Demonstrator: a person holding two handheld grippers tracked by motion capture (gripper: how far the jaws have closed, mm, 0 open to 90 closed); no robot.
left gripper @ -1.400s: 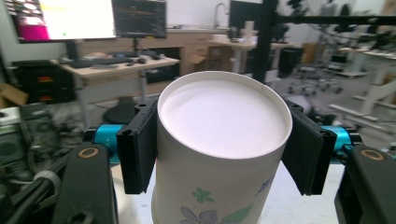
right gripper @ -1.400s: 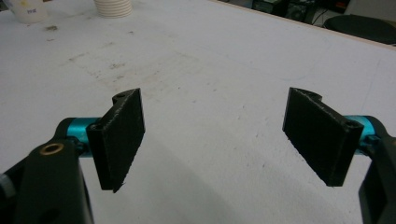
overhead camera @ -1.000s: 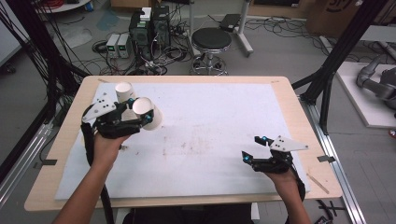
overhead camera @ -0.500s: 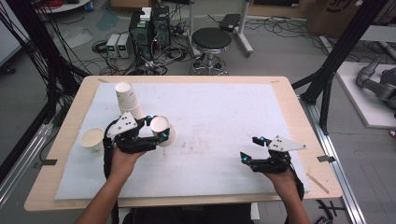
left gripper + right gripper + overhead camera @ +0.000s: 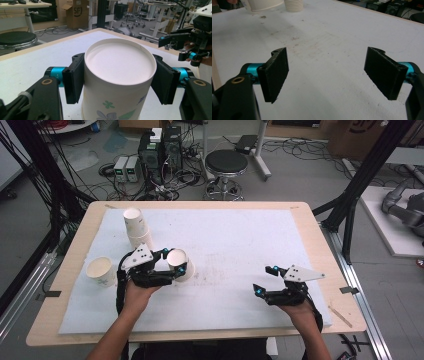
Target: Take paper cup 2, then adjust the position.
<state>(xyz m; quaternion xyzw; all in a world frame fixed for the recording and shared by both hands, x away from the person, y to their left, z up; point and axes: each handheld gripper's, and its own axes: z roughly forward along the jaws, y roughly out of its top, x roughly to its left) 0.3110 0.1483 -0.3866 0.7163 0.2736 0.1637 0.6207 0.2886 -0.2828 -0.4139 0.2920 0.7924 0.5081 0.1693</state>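
Note:
A white paper cup [image 5: 179, 256] with a flower print [image 5: 117, 62] stands upside down, closed end up, between the jaws of my left gripper [image 5: 176, 266] [image 5: 119, 80]. The gripper is shut on it, a black pad pressed against each side. Whether the cup's rim touches the white mat [image 5: 235, 240] is hidden. At the left rear of the mat is an upside-down stack of paper cups [image 5: 137, 227] [image 5: 293, 5]. A single cup [image 5: 101, 271] stands mouth up at the left edge. My right gripper [image 5: 261, 280] [image 5: 332, 72] is open over the mat at the front right, with nothing between its pads.
The mat covers most of a wooden table [image 5: 320, 245]. My right gripper [image 5: 180, 42] also appears at the right of the left gripper view. A black stool [image 5: 226, 162], cables and equipment stand on the floor behind the table.
My left hand has carried the cup down and to the right, away from the stack. This uncovered the single cup at the left. The right gripper has not moved.

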